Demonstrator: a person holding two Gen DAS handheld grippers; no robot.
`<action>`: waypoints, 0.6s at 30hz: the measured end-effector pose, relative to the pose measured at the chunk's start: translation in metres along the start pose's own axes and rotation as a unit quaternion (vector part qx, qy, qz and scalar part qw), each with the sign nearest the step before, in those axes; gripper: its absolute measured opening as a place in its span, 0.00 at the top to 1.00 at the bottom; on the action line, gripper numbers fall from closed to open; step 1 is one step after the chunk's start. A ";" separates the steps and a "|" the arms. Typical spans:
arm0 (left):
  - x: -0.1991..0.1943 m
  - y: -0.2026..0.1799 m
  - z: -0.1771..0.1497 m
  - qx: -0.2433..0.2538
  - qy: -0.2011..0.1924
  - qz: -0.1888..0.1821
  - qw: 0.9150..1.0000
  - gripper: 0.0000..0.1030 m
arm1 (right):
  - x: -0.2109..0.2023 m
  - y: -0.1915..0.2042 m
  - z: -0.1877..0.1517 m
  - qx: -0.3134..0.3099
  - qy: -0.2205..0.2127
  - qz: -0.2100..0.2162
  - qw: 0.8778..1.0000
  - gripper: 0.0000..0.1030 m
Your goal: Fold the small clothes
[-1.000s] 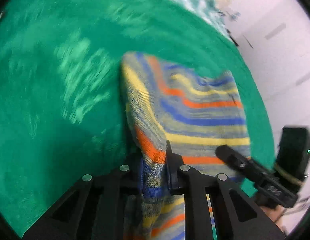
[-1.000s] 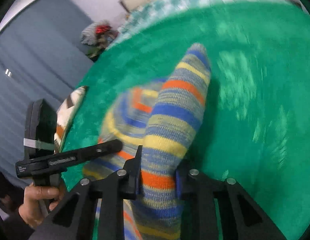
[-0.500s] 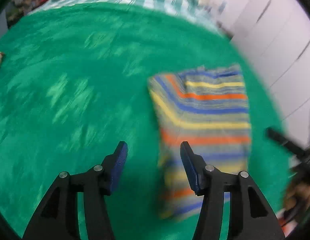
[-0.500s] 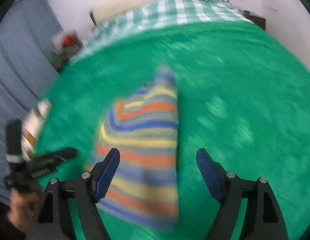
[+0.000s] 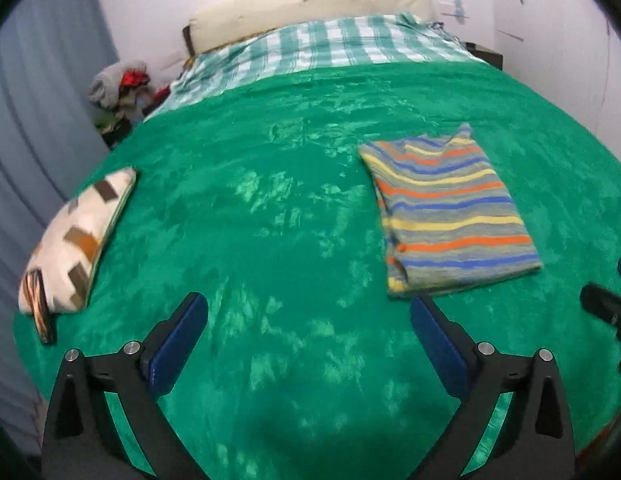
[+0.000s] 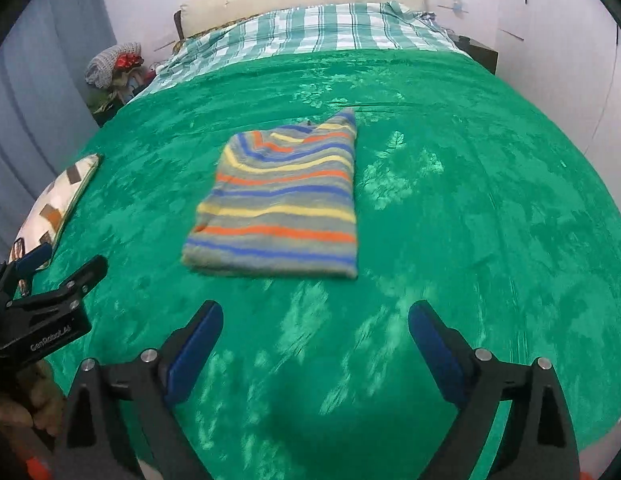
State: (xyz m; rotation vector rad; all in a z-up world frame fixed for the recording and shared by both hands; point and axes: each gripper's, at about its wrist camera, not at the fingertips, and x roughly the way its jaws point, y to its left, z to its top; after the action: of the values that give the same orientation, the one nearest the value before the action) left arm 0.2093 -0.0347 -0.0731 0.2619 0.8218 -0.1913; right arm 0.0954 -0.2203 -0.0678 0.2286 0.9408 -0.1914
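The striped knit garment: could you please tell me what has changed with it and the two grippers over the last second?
A second ago both grippers were shut on the striped knit garment, holding it lifted. Both have let go and drawn back: the left gripper and right gripper now stand open and empty, short of the garment, which lies folded flat on the green plush blanket. The blanket is as before.
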 end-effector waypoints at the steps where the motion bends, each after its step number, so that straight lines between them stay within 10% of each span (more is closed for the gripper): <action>1: 0.000 0.001 0.000 -0.012 0.013 -0.019 1.000 0.02 | -0.006 0.005 -0.003 -0.007 0.001 -0.003 1.000 0.07; 9: -0.035 0.010 -0.030 -0.034 0.070 -0.066 0.995 0.02 | -0.044 0.026 -0.025 -0.039 -0.003 -0.025 0.999 0.07; 18: -0.053 0.002 -0.041 0.004 0.074 -0.032 0.997 0.02 | -0.063 0.035 -0.023 -0.036 0.003 -0.035 0.999 0.07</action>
State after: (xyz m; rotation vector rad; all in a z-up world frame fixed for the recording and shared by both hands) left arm 0.1459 -0.0164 -0.0605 0.2606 0.9763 -0.2373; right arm 0.0504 -0.1760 -0.0261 0.1293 0.9598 -0.2202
